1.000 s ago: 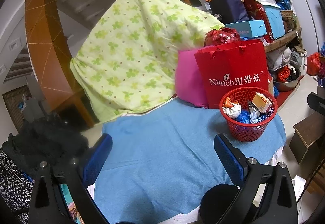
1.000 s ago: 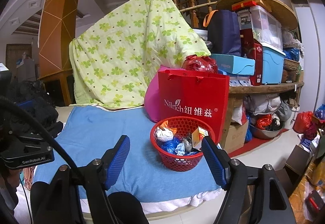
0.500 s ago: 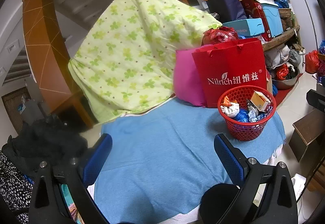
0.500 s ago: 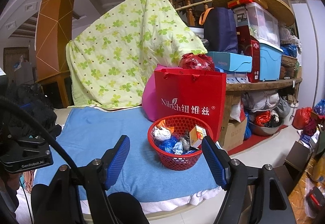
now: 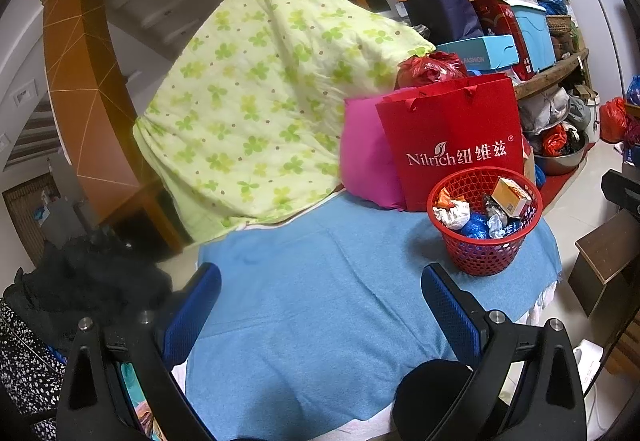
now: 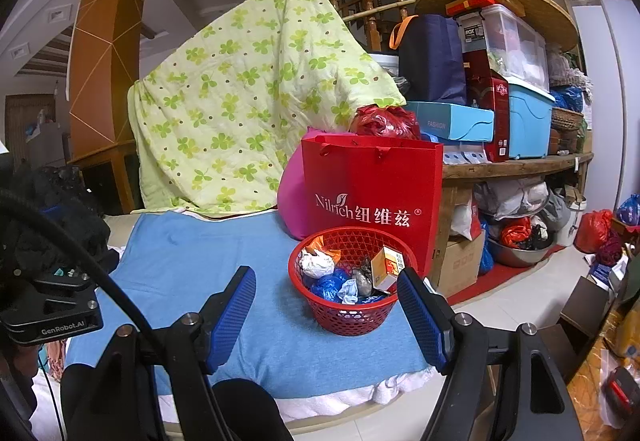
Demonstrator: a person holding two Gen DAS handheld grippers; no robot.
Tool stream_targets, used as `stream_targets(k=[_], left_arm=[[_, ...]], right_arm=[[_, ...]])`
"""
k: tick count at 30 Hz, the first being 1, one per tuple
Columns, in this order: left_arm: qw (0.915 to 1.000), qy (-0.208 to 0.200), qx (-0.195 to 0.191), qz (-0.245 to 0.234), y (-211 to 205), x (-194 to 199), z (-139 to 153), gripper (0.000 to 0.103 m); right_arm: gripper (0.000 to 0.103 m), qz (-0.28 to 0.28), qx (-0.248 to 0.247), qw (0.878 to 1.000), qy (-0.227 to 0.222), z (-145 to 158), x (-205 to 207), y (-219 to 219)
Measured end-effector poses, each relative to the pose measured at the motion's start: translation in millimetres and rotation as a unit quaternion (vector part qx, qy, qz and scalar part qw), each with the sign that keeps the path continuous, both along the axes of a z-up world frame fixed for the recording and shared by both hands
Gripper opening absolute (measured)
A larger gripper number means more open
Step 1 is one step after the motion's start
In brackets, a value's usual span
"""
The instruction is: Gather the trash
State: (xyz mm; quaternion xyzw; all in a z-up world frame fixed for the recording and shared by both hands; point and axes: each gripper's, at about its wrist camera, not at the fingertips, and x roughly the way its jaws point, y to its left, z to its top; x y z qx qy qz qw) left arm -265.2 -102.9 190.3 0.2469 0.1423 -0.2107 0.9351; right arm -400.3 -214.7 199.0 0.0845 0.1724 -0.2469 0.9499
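Your left gripper (image 5: pixel 320 305) hangs over the blue cloth (image 5: pixel 328 301) with its jaws spread wide and nothing between them. Your right gripper (image 6: pixel 326 305) is likewise released, its jaws apart and empty, just short of the basket (image 6: pixel 352 315).

The basket is red mesh and stands upright on the cloth, near its right edge. In the left view it sits to the right of your right-hand finger, well apart from it. In the right view its near wall shows between your fingers, closer to the right one, which overlaps its rim in the picture; you cannot tell whether they touch.

The trash (image 6: pixel 340 273) lies inside the basket: crumpled white paper, blue wrappers, a small orange-and-white box (image 6: pixel 387 267) leaning against the rim, a scrap of orange.

Right behind the basket stands a red bag (image 6: pixel 372 193), with a pink cushion (image 6: pixel 292 197) to its left and a green-flowered quilt (image 6: pixel 248 101) draped behind.
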Motion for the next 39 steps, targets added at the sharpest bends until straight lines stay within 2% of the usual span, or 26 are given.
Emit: stream_targets(k=[39], left_arm=[[1.0,0.003,0.002,-0.005,-0.1,-0.7,-4.4,0.1]], right_arm=[[0.076,-0.001,-0.004,1.0,0.0,1.2,-0.6,4.2]])
